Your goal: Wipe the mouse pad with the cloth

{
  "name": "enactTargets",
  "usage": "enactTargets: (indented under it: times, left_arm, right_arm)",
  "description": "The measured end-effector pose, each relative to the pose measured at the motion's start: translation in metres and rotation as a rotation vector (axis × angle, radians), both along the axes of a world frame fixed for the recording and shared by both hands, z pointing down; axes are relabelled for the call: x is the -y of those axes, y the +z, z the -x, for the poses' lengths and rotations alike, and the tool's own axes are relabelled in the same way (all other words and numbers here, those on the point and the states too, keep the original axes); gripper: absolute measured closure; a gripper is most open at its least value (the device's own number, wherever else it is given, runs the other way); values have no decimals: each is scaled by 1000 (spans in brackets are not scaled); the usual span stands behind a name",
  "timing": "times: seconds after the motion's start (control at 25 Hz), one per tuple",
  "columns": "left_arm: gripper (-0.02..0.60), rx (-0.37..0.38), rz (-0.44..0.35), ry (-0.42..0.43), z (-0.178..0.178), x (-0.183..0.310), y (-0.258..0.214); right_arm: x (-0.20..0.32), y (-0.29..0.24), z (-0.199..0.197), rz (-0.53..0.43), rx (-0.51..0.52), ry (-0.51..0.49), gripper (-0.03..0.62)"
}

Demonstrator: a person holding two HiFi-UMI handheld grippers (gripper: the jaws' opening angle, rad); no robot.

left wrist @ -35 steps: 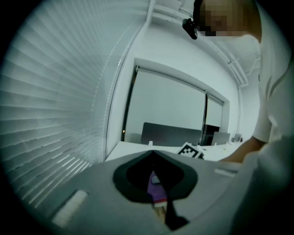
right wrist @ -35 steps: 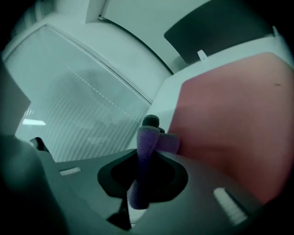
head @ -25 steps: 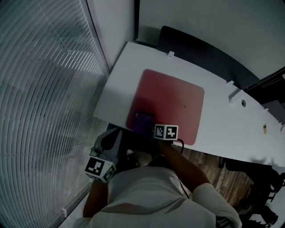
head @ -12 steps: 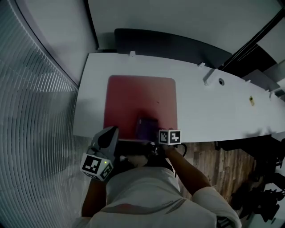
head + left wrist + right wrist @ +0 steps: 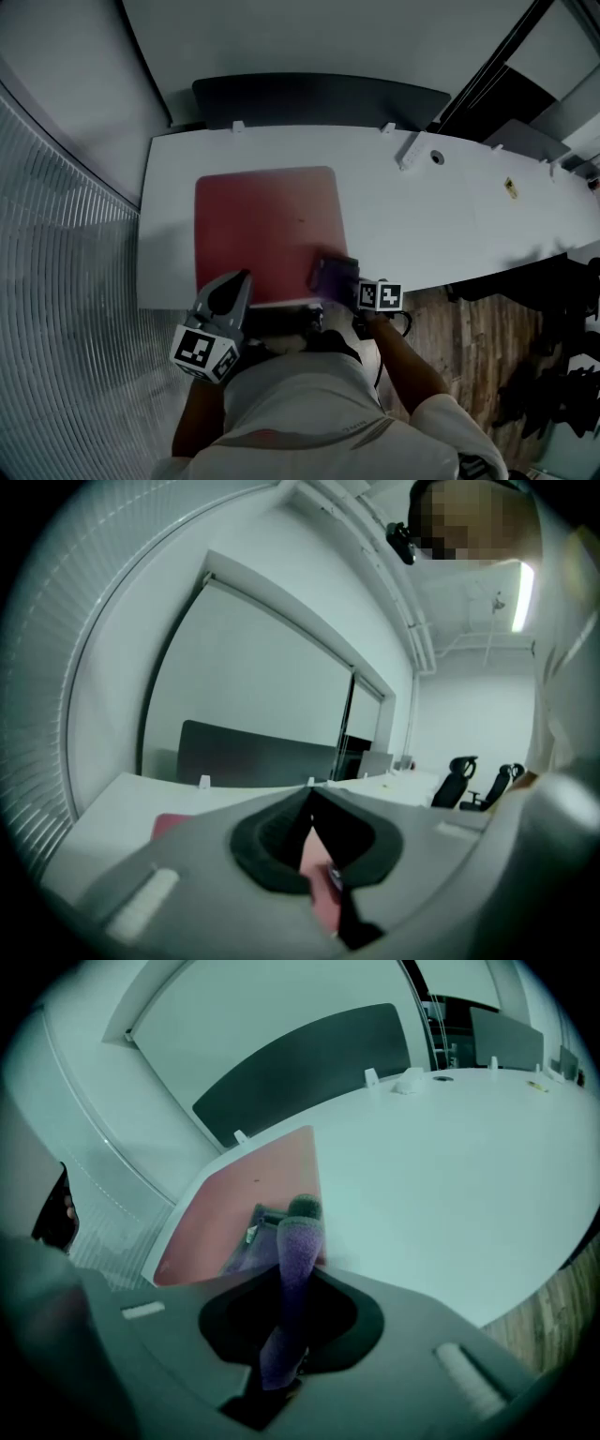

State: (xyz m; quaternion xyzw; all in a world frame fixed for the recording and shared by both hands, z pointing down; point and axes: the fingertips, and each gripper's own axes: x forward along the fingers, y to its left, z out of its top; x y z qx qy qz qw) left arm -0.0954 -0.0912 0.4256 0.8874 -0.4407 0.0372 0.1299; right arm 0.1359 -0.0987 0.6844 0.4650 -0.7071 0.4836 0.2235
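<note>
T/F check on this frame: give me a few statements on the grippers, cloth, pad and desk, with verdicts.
1. The right gripper is clamped on the purple cloth. True.
2. The cloth lies at the far left corner of the mouse pad. False: it is at the near right corner.
3. The left gripper grips the pad's edge. False: its jaws are together with nothing between them.
4. A dark partition runs along the far edge of the white desk. True.
5. A mouse sits on the pad. False: no mouse is there.
</note>
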Motion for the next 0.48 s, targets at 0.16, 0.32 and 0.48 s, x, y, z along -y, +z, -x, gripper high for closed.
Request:
enactTargets:
  times: [0.16, 0.32, 0.48]
  left_arm:
    - [580, -8, -11, 26, -12, 3, -10]
    - [580, -10, -28, 54, -23, 8, -19]
    - [580, -5, -62, 76, -32, 13, -35]
  right_arm:
    - [-1, -7, -34, -35, -17, 69, 546]
    - [-1, -30, -46, -103, 29, 90, 546]
    - [5, -84, -46, -273, 56, 74, 546]
